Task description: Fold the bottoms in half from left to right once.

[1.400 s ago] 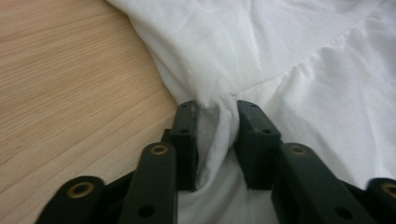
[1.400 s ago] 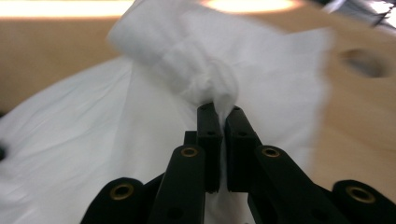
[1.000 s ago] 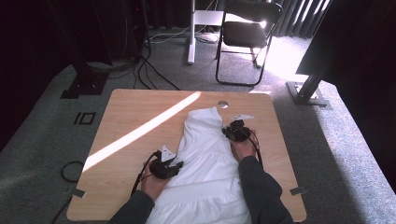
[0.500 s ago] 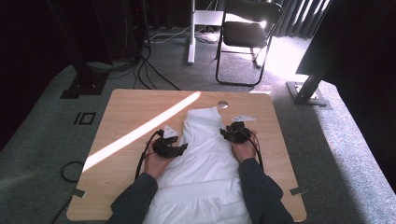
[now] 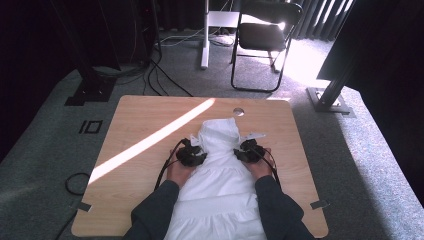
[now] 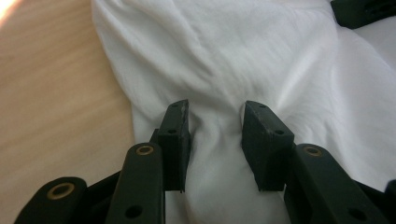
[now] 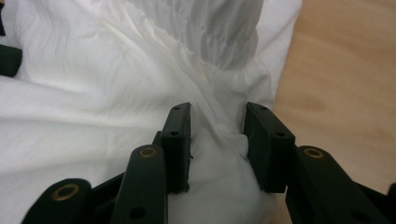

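A white dress (image 5: 220,185) lies lengthwise on the wooden table (image 5: 140,120), its gathered top pointing away from me. My left gripper (image 5: 196,150) sits on the dress's left edge near the waist. In the left gripper view a ridge of white cloth (image 6: 233,56) fills the gap of the left gripper (image 6: 215,126), whose jaws have just been closing. My right gripper (image 5: 246,148) sits on the opposite edge. The right gripper (image 7: 217,126) has a bulge of cloth (image 7: 93,70) bunched between its pads below the smocked part, and its jaws have just been opening slightly.
A sunlit stripe crosses the table's left half. A round cable hole (image 5: 238,111) lies near the far edge. Beyond the table stand a black chair (image 5: 262,40) and a white post, with cables on the carpet. A black stand base (image 5: 330,100) sits at the right.
My left hand has slid forward and inward along the dress's left edge, up to the waist. The right hand has drawn back a little toward me.
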Action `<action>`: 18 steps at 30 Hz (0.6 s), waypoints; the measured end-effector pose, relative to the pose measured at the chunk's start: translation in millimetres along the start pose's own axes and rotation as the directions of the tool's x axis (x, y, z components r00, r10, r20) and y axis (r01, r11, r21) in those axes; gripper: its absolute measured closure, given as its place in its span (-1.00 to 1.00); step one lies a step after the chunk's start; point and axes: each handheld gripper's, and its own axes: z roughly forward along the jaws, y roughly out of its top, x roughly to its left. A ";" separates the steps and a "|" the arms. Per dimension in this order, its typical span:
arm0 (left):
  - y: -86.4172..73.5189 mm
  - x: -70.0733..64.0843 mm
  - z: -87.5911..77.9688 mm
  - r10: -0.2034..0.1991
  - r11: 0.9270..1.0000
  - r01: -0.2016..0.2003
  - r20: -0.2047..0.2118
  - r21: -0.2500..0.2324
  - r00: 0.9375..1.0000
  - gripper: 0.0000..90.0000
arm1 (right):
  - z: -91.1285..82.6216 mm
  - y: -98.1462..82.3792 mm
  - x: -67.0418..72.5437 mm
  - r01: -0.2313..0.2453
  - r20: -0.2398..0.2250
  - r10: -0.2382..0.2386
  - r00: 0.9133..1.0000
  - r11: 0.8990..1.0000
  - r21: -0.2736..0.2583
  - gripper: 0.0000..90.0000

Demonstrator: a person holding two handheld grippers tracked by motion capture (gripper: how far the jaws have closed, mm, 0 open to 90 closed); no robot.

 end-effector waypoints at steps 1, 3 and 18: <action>-8.9 -6.0 -7.0 0.011 1.000 -0.011 0.008 -0.012 1.000 0.38 | -4.8 -3.4 4.2 0.005 -0.007 -0.005 1.000 1.000 0.014 0.36; -20.8 -13.2 -16.5 0.019 0.999 -0.019 0.014 -0.026 1.000 0.38 | -13.4 -11.3 12.9 0.011 -0.020 -0.011 1.000 1.000 0.027 0.36; -37.9 -23.9 -28.8 0.033 0.997 -0.034 -0.021 -0.062 0.999 0.13 | -24.8 6.5 16.0 -0.006 -0.136 -0.011 0.991 0.992 -0.123 -0.08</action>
